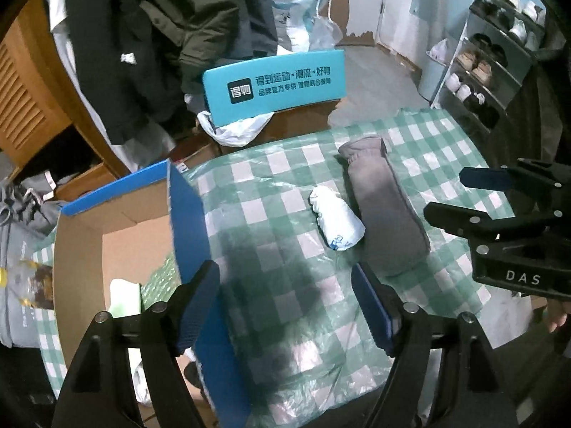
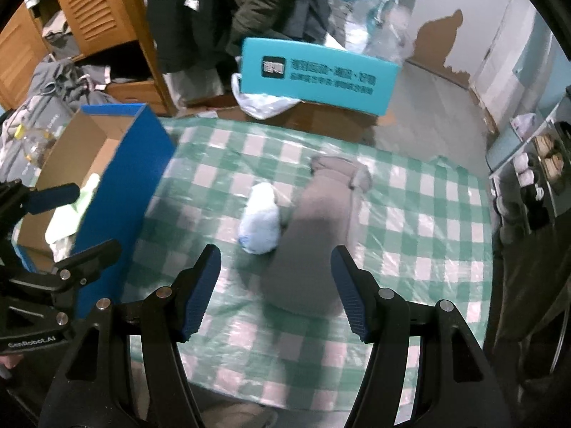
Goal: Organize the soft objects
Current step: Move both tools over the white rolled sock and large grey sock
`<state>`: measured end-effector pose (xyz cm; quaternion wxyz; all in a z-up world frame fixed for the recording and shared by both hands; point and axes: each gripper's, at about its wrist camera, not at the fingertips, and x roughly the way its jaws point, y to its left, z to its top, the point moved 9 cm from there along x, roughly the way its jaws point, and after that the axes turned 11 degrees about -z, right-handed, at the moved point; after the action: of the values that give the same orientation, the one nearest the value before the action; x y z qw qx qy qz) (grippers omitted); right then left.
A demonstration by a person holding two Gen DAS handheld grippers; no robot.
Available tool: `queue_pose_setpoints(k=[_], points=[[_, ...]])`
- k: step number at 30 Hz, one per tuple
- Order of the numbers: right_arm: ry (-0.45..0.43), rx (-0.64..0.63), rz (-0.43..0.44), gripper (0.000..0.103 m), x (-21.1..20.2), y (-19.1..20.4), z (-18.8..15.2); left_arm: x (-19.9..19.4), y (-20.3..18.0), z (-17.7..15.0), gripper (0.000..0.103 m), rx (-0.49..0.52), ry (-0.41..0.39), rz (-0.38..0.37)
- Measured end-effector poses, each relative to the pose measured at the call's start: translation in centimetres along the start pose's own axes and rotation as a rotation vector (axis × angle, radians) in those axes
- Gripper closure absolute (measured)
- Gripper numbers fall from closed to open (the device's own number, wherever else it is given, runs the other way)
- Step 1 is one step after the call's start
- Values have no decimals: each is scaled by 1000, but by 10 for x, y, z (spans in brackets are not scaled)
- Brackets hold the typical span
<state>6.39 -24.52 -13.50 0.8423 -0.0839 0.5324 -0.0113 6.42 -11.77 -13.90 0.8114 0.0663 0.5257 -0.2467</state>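
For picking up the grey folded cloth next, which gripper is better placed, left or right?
Probably the right gripper: its open jaws already frame the near end of the grey cloth. The left gripper is open over bare tablecloth, beside the blue box.

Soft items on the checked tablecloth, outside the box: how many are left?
2. A white bundle lies mid-table; a folded grey garment lies against it, away from the blue box. Nothing else shows on the cloth.
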Motion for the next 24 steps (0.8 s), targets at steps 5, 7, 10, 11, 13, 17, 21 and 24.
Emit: queue_pose_setpoints(k=[5, 7, 10, 11, 13, 17, 21, 24], points=[[36, -2, -16, 40, 12, -21, 0, 16, -2, 12, 25, -6, 45, 10], [53, 7, -21, 40, 19, -30, 1, 23, -2, 18, 25, -9, 62, 17], [74, 28, -13, 39, 29, -42, 5, 34, -5, 27, 25, -12, 77, 0], [87, 35, -8, 39, 35, -46, 6, 40, -6, 31, 25, -16, 84, -1], [104, 44, -2, 39, 44, -50, 7, 48, -6, 36, 25, -15, 95, 3], [132, 85, 13, 39, 64, -58, 8, 68, -3, 44, 25, -20, 119, 7], [154, 124, 42, 39, 83, -62, 7, 88, 1, 45, 25, -34, 141, 7], [170, 156, 64, 39, 98, -64, 6, 101, 2, 44, 25, -43, 155, -1]])
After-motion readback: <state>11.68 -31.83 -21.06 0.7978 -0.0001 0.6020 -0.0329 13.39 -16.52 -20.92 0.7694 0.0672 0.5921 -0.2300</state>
